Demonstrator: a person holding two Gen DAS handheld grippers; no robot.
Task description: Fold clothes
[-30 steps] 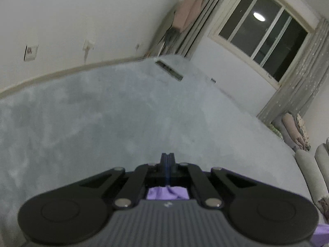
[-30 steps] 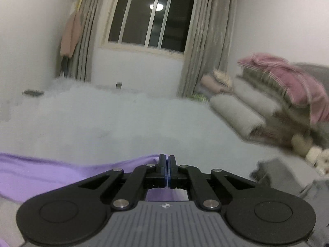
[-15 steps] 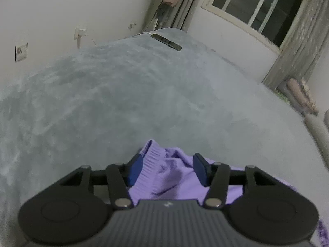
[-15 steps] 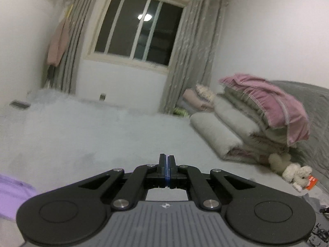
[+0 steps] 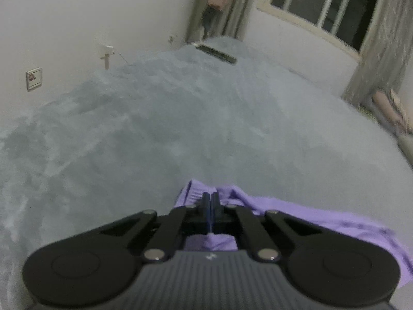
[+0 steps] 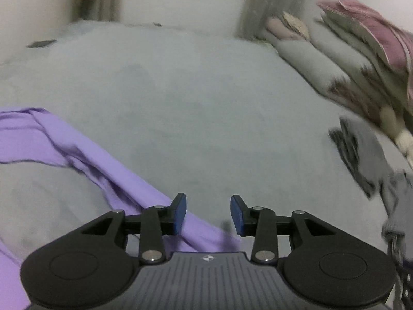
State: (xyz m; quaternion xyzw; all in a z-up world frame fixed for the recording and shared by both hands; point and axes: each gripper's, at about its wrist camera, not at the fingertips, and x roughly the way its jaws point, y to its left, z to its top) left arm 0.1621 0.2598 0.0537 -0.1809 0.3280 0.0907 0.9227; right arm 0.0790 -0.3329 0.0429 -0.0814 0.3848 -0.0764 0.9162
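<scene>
A purple garment (image 5: pixel 309 219) lies on the grey plush bed cover (image 5: pixel 180 129). My left gripper (image 5: pixel 211 199) is shut on its ribbed edge, with purple cloth showing ahead of and behind the closed fingers. In the right wrist view the same purple garment (image 6: pixel 85 155) runs as a rumpled band from the left down under my right gripper (image 6: pixel 208 213). That gripper's jaws are opening. The cloth's edge lies low between them, under the left finger (image 6: pixel 180 210), and the pads do not press on it.
Stacked pillows and a pink-edged quilt (image 6: pixel 361 51) line the right side. A grey patterned garment (image 6: pixel 356 152) lies next to them. A dark flat object (image 5: pixel 215 53) sits at the bed's far end. The wall with a socket plate (image 5: pixel 34 78) borders the left.
My left jaws opened around the ribbed purple edge, then closed on it, lower over the bed. My right gripper tipped up, then dropped toward the purple cloth, and its shut jaws parted.
</scene>
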